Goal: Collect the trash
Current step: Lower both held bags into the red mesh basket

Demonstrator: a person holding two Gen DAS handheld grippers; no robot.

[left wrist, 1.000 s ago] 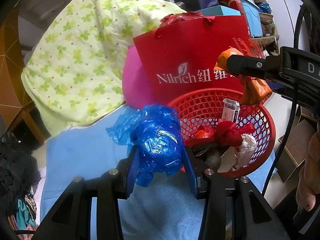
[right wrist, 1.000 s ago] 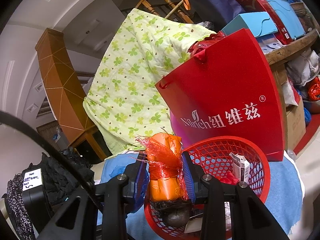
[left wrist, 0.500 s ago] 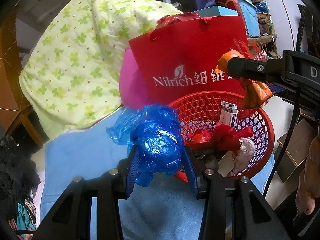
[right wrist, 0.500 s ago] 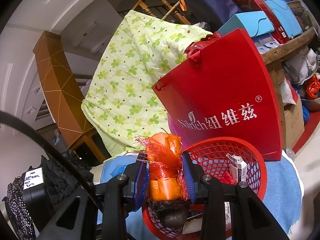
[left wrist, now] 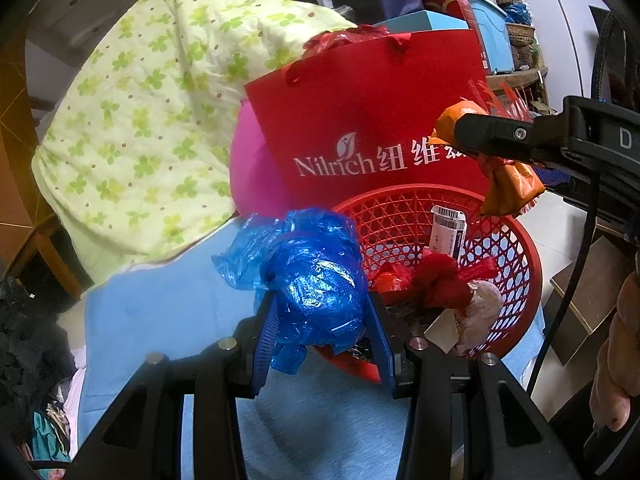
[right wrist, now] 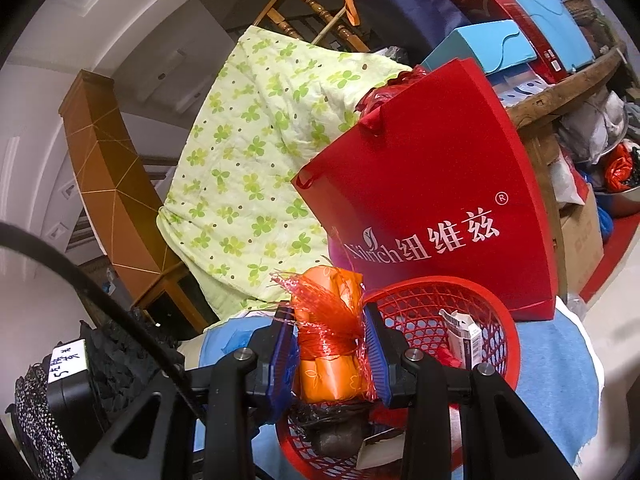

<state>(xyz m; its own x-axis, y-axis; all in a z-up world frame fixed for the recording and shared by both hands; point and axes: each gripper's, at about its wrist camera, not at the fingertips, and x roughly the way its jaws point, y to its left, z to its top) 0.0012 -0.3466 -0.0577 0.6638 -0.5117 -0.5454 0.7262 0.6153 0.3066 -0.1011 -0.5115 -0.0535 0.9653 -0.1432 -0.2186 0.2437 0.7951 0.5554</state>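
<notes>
My left gripper (left wrist: 322, 320) is shut on a crumpled blue plastic bag (left wrist: 308, 276), held just left of and above the near rim of a red mesh basket (left wrist: 516, 240). The basket holds a small white carton (left wrist: 448, 230), red plastic wads and paper. My right gripper (right wrist: 330, 346) is shut on an orange wrapper bundle tied with red netting (right wrist: 328, 320), hanging over the basket (right wrist: 500, 320) near its left rim. In the left wrist view the right gripper's finger (left wrist: 496, 134) and the orange bundle (left wrist: 508, 184) show above the basket's right side.
A red paper gift bag (left wrist: 372, 120) stands right behind the basket, a pink ball (left wrist: 256, 176) beside it. A green-flowered quilt (left wrist: 152, 128) drapes at left. The basket sits on a light blue cloth (left wrist: 160, 320). Boxes and bins are stacked at the back right.
</notes>
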